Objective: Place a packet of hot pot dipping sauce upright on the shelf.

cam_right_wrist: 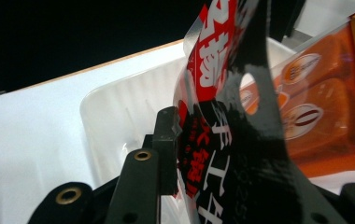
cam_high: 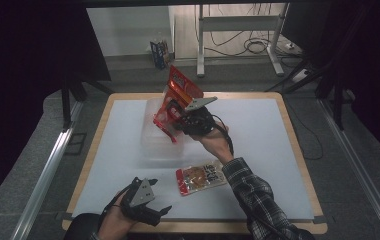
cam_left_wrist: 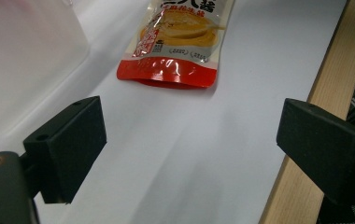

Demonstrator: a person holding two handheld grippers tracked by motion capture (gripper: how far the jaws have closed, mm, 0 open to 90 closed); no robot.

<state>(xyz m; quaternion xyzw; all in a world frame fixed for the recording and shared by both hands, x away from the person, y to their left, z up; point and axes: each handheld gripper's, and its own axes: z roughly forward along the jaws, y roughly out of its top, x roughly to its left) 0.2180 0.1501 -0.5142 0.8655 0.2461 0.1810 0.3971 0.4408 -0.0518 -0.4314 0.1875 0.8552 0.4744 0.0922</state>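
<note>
My right gripper (cam_high: 177, 119) is over the clear plastic bin (cam_high: 150, 142) at the table's middle back, shut on a glossy red and black packet (cam_high: 164, 117) with a hang hole. In the right gripper view that packet (cam_right_wrist: 231, 140) curls up between the jaws, and one black pad presses its left face. An orange-red packet (cam_high: 182, 84) stands tilted just behind it, also seen at the right of that view (cam_right_wrist: 325, 116). A flat red-edged food packet (cam_high: 200, 178) lies on the white mat. My left gripper (cam_high: 161, 195) rests open near the front edge, its jaws (cam_left_wrist: 189, 135) wide with nothing between them.
The white mat (cam_high: 258, 130) covers a wooden table (cam_high: 305, 170). In the left gripper view the flat packet (cam_left_wrist: 180, 42) lies ahead, the bin's wall (cam_left_wrist: 21, 60) rises at the left and the wooden edge (cam_left_wrist: 325, 93) runs along the right. Floor cables and a desk frame lie beyond the table.
</note>
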